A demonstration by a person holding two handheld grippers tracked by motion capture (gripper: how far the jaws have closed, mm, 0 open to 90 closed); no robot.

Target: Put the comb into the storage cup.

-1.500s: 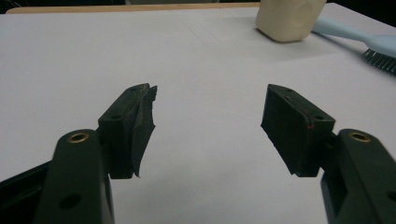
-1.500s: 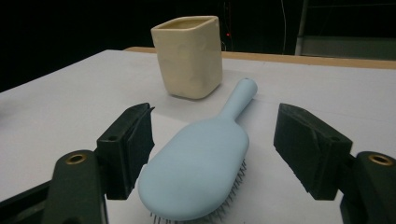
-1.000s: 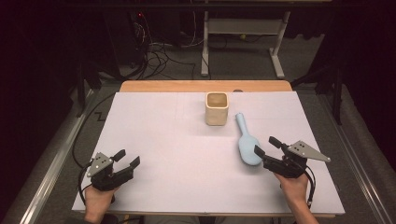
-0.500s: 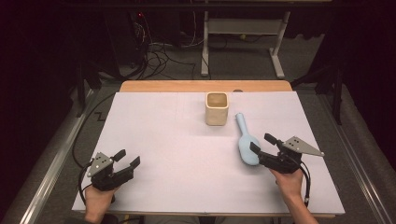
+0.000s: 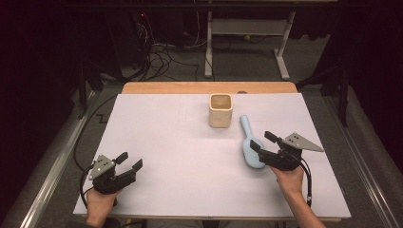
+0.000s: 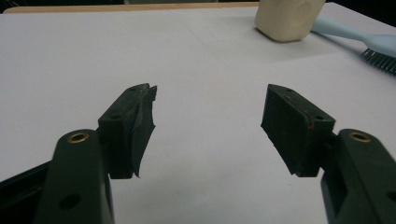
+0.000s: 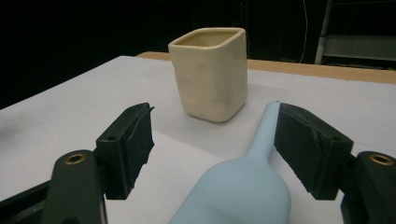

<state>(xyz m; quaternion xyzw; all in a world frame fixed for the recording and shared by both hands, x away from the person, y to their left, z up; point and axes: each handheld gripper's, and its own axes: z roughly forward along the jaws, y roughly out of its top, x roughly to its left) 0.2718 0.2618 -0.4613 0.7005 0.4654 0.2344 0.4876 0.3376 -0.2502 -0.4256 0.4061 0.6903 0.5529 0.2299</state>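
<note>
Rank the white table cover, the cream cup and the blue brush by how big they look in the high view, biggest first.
1. white table cover, by far the largest.
2. blue brush, longer than the cup is wide, though its near end lies between the right gripper's open jaws.
3. cream cup, smallest; close to the brush in area, so that ranking is unsure.

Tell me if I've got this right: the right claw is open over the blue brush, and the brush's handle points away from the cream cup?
Not quite. The right claw is open over the blue brush, but the high view shows the handle pointing toward the cream cup, not away.
</note>
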